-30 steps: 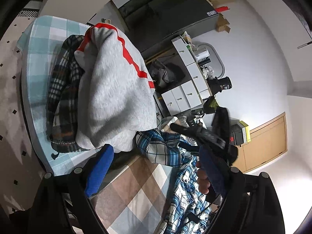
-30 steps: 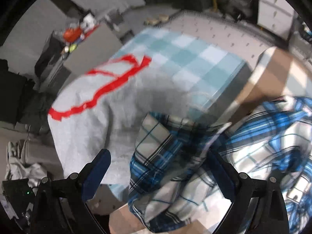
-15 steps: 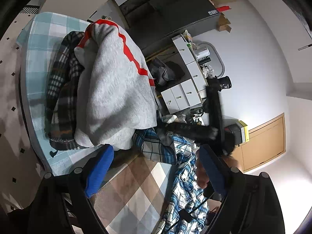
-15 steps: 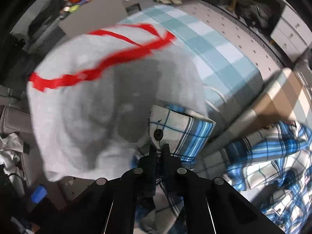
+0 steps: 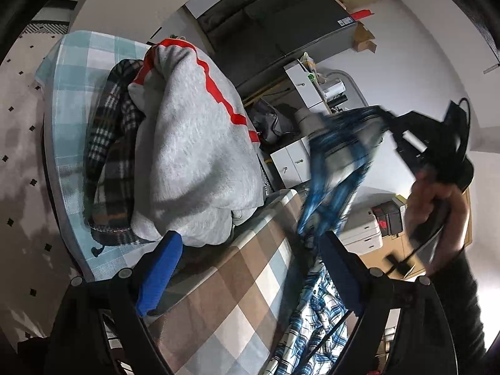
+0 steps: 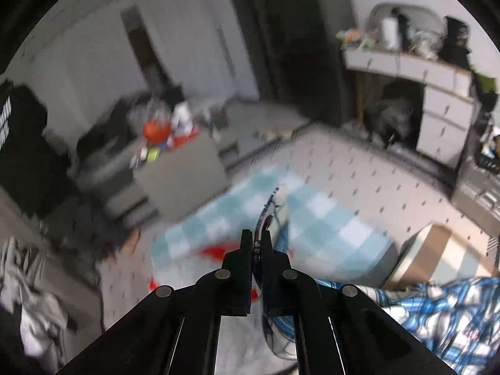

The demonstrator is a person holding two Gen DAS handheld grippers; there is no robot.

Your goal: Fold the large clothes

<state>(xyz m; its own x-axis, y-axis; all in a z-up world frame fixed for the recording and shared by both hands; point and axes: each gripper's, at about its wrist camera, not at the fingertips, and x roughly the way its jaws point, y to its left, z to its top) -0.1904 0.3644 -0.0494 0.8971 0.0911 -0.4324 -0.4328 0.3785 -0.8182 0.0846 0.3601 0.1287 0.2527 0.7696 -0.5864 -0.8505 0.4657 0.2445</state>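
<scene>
The right gripper (image 6: 256, 243), having just snapped closed, is clamping the blue-and-white plaid cotton shirt (image 5: 340, 162) and lifting it above the brown checked bed (image 5: 237, 306), ready for spreading. The left gripper (image 5: 247, 268) is hovering agape, empty, below the grey red-trimmed sweatshirt (image 5: 193, 150).

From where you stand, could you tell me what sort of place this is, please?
Most likely a lived-in room at home, perhaps a bedroom: a white desk with drawers cluttered on top, a patterned carpet, and a heap of clothes, including a grey sweatshirt.
</scene>
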